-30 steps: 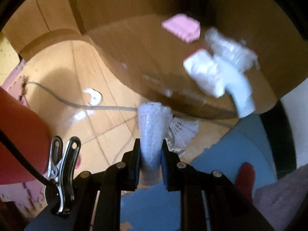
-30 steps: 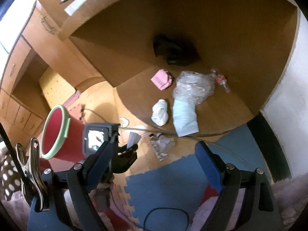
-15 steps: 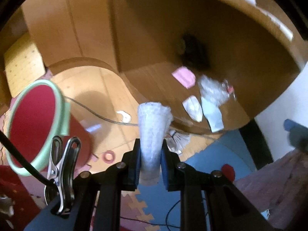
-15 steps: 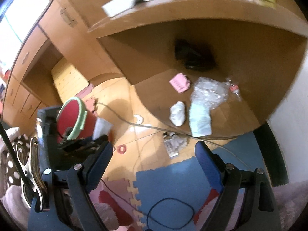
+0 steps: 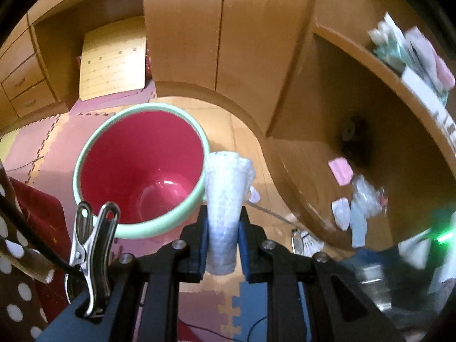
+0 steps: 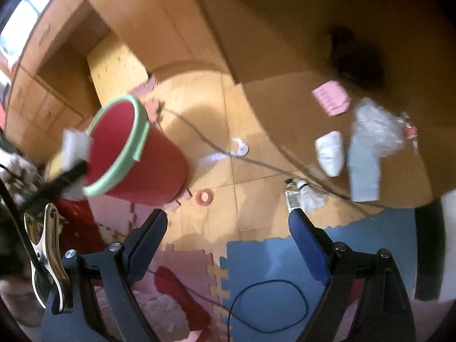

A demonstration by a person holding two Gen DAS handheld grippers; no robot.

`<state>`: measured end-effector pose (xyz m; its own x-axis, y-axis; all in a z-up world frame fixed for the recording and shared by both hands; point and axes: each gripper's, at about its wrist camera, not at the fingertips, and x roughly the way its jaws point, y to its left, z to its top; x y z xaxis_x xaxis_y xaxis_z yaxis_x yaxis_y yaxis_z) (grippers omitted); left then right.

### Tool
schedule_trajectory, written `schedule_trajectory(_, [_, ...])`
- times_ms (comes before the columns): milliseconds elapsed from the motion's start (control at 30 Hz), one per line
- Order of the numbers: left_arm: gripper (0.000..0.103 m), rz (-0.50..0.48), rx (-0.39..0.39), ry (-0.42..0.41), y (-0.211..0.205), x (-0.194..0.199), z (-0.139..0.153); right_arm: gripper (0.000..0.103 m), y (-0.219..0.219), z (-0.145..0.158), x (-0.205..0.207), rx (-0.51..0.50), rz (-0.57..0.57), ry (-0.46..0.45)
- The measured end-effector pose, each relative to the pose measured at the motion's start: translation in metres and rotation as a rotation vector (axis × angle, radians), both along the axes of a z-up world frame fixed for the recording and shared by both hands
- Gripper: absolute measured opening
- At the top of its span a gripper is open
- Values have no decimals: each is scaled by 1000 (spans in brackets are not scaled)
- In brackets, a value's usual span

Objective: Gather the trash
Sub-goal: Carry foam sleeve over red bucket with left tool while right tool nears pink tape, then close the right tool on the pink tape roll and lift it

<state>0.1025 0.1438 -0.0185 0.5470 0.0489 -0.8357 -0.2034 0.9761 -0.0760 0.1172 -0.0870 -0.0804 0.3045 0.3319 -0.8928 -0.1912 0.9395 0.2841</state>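
Observation:
My left gripper (image 5: 221, 222) is shut on a clear plastic cup (image 5: 225, 199), held upright just right of the red bucket's green rim (image 5: 182, 216). The bucket (image 6: 134, 154) stands on the floor at the left in the right wrist view, with the cup (image 6: 74, 145) at its far rim. My right gripper (image 6: 228, 228) is open and empty above the floor mats. Under the desk lie a pink pack (image 6: 332, 101), a white wad (image 6: 330, 154), a clear bag (image 6: 376, 126) and a pale blue sheet (image 6: 364, 171).
A crushed wrapper (image 6: 305, 196), a pink ring (image 6: 204, 197) and a white piece (image 6: 240, 148) lie on the wood floor. A grey cable (image 6: 256, 164) crosses it. Blue and pink foam mats (image 6: 262, 259) lie in front. Wooden cabinets (image 5: 222, 28) stand behind.
My left gripper has swung left with the cup, bringing the bucket's mouth close beside it. The right gripper has dropped lower and stays open.

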Motion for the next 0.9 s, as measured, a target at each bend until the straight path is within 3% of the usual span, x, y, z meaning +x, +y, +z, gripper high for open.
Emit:
schedule_trajectory(133, [19,29,-5,-10,20,2,5,83,41,-42,11,-47,84,20])
schedule_trajectory(300, [19,97,-66,59,52,9,-3,82,82,-98,20,-113,202,42])
schedule_trajectory(533, [19,168,-15,47,95,23,6,82,134,-166,29,-200,395,65])
schedule_trajectory(600, [19,208,-25,26,104,25,3,82,143,-184,32,-199,424,69])
schedule_trajectory(733, [19,206,-97,72,107,37,-14,82,156,-216,42,-203,435,94])
schedule_trajectory(900, [19,213,-87,77,108,47,-20,82,167,-241,57,-228,446,73])
